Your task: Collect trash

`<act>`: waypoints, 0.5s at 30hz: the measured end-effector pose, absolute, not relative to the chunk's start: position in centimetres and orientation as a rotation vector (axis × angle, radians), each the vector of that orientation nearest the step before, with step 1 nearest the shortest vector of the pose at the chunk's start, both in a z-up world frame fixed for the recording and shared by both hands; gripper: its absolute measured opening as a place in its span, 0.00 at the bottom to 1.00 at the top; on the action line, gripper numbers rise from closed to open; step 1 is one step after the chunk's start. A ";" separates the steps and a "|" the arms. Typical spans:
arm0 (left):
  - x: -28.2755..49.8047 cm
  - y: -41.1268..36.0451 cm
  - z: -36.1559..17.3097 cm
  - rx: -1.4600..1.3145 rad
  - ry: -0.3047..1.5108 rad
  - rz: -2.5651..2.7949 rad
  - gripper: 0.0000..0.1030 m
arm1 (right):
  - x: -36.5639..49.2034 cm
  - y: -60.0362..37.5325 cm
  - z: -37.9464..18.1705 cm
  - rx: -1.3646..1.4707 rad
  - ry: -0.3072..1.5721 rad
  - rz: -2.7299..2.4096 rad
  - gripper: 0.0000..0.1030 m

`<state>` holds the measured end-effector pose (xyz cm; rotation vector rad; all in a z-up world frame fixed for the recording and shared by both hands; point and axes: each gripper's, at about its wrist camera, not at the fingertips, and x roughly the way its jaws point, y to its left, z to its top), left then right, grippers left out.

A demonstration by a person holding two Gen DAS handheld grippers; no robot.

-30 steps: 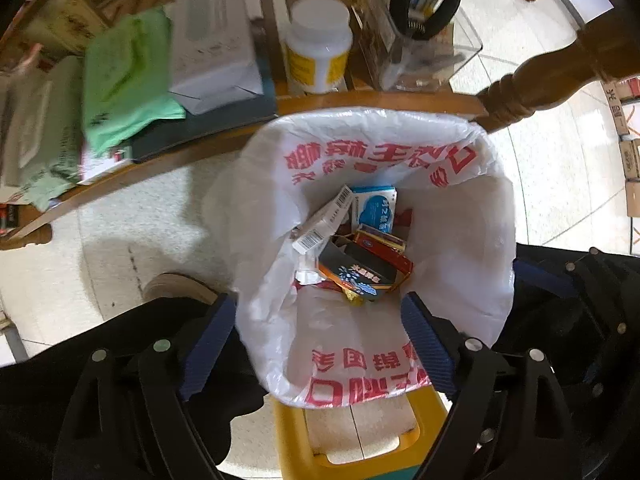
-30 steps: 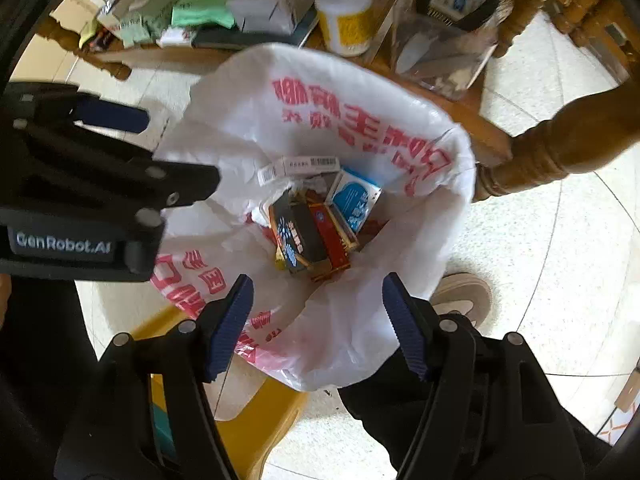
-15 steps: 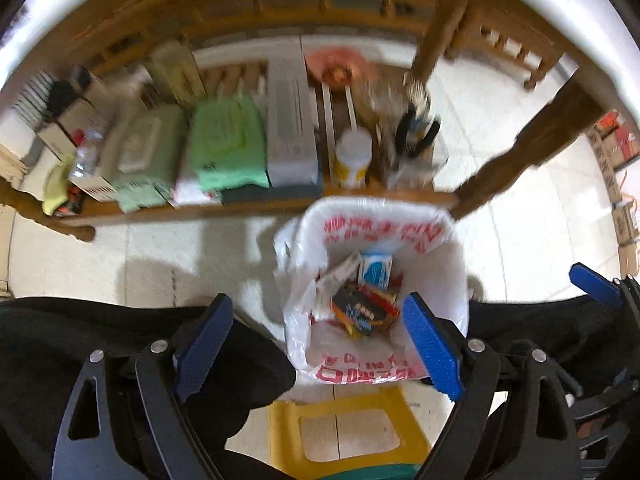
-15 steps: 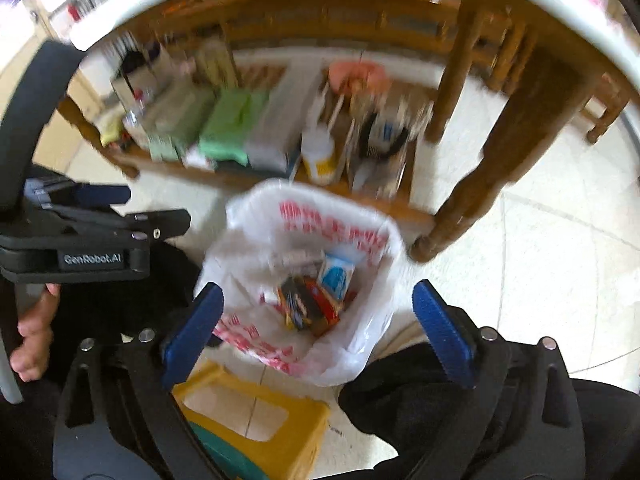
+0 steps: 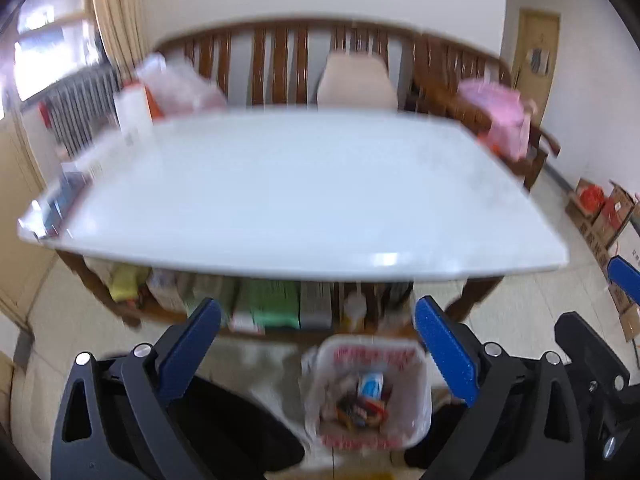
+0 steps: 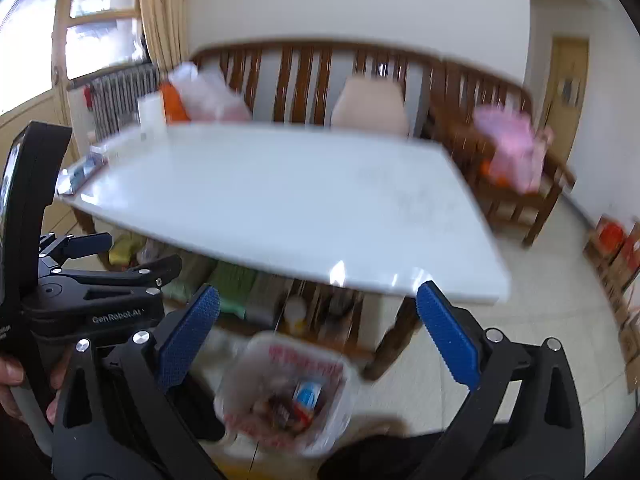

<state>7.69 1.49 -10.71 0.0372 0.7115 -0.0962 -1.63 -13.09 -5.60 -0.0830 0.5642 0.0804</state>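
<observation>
Several blurred packets [image 5: 366,402] are seen inside a white, red-lettered trash bag [image 5: 370,438] below the tabletop's [image 5: 280,196] near edge. Jaws of the left gripper [image 5: 318,346] and right gripper [image 6: 318,330] are opening wide, with nothing gripped between them.

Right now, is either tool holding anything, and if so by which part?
Nothing is held. The left tool and right tool are both opening with nothing between them; the trash bag sits below on the floor.

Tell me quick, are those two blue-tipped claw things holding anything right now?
Left gripper: fingers opening wide, nothing between them.
Right gripper: fingers opening wide, nothing between them.
</observation>
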 end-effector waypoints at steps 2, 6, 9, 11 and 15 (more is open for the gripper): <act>6.9 1.2 -8.9 0.046 0.654 -0.095 0.92 | -2.3 -13.1 -3.9 -0.067 0.510 0.074 0.94; 5.4 0.8 -5.9 0.055 0.576 -0.097 0.92 | -3.4 -13.1 -1.7 -0.034 0.441 0.049 0.94; 4.5 0.7 -4.5 0.054 0.529 -0.085 0.92 | -4.2 -13.6 -0.3 -0.007 0.392 0.029 0.94; 3.7 0.8 -3.6 0.042 0.498 -0.081 0.92 | -4.9 -13.7 0.4 -0.005 0.359 0.014 0.94; 2.6 0.9 -2.5 0.031 0.458 -0.061 0.93 | -6.3 -13.6 1.4 -0.007 0.322 0.003 0.94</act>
